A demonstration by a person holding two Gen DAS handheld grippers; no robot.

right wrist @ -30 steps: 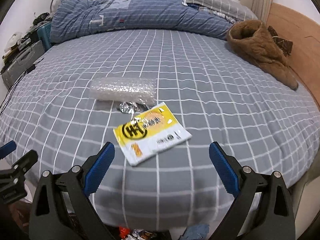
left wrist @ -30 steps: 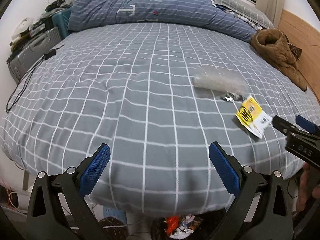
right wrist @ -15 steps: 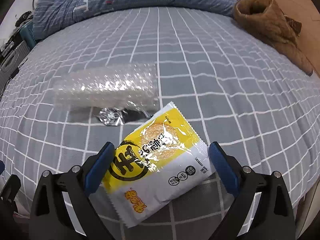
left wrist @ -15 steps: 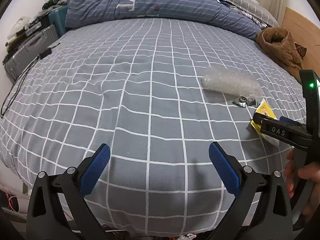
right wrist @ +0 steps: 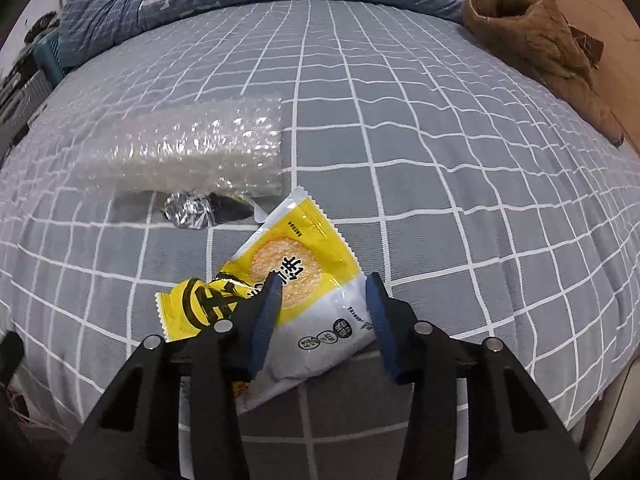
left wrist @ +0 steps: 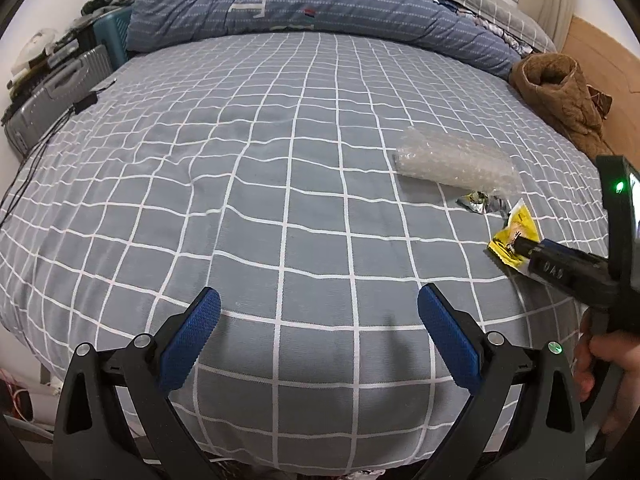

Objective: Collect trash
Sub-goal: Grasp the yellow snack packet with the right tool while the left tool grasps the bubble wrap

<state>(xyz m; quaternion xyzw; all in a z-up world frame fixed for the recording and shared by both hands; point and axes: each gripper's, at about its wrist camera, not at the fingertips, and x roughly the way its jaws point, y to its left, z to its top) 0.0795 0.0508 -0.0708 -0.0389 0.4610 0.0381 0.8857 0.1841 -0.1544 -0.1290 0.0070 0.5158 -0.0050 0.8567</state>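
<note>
A yellow and white snack wrapper point(right wrist: 304, 280) lies on the grey checked bed sheet point(right wrist: 440, 160). My right gripper point(right wrist: 320, 304) has its fingers narrowed around the wrapper, which buckles between them. A roll of bubble wrap point(right wrist: 192, 148) and a crumpled foil scrap point(right wrist: 188, 210) lie just beyond it. In the left wrist view the wrapper point(left wrist: 516, 232) sits at the right gripper's tip point(left wrist: 520, 246), with the bubble wrap point(left wrist: 456, 160) and foil point(left wrist: 478, 204) behind. My left gripper point(left wrist: 318, 332) is open and empty over the bed's near edge.
A rolled blue quilt point(left wrist: 320, 4) and pillows lie at the head of the bed. A brown fleece garment point(right wrist: 536, 36) lies at the right edge. A grey suitcase point(left wrist: 52, 92) and cables stand at the left side.
My right gripper moved forward onto the yellow wrapper and its fingers closed in on it, crumpling it. My left gripper moved forward over the bed and stayed open.
</note>
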